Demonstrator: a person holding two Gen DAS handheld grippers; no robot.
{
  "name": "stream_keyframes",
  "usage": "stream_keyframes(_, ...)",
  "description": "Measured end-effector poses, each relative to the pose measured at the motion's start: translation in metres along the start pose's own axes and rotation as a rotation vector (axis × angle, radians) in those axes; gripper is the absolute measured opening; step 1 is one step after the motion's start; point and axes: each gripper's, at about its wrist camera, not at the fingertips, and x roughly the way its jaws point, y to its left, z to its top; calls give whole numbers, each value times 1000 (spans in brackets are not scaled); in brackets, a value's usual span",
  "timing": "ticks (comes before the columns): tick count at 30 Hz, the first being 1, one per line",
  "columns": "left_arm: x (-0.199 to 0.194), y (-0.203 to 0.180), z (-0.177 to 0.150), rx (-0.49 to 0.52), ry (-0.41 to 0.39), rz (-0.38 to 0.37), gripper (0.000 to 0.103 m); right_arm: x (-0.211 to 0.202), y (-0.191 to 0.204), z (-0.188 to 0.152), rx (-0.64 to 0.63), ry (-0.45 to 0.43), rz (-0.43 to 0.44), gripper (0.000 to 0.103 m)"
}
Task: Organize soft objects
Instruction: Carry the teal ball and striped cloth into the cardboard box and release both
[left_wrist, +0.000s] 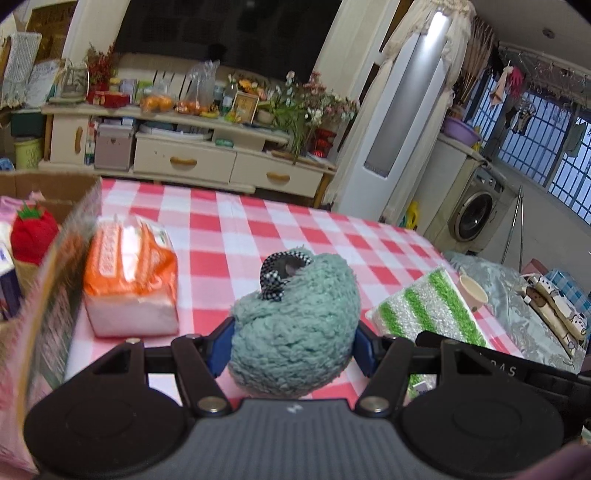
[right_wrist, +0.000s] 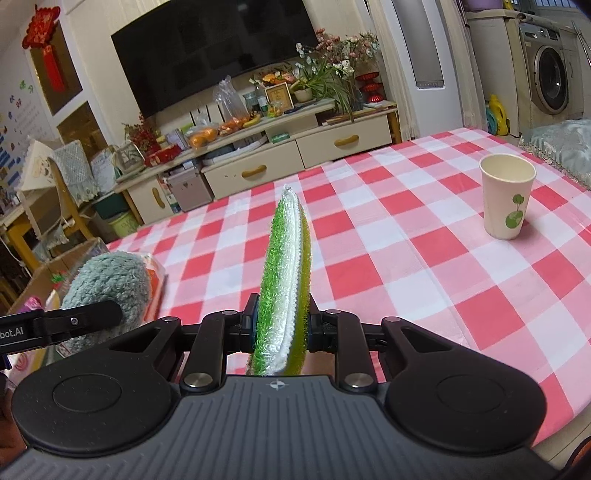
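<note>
My left gripper is shut on a fluffy teal plush with a black-and-white checked bit on top, held above the checked tablecloth. The plush also shows at the left in the right wrist view. My right gripper is shut on a green-and-white striped sponge cloth, held on edge above the table; it also shows in the left wrist view. A cardboard box at the left holds a red strawberry plush. An orange tissue pack lies beside the box.
A paper cup stands on the red-and-white checked table at the right. Beyond the table's far edge are a TV cabinet and a washing machine. A cushioned seat lies off the table's right edge.
</note>
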Motion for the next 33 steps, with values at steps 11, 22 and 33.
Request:
stream_keyframes(11,-32,23,20,-26,-106,30,64,-1,29,17,8,-23,92,26)
stream_keyframes(22,-63,68,37,-88,-210,135,64,14,79,35,-23,-29,223,26)
stream_keyframes(33,-86,133,55,-189,-302,322,64,44,162,43,-79,-10,387,26)
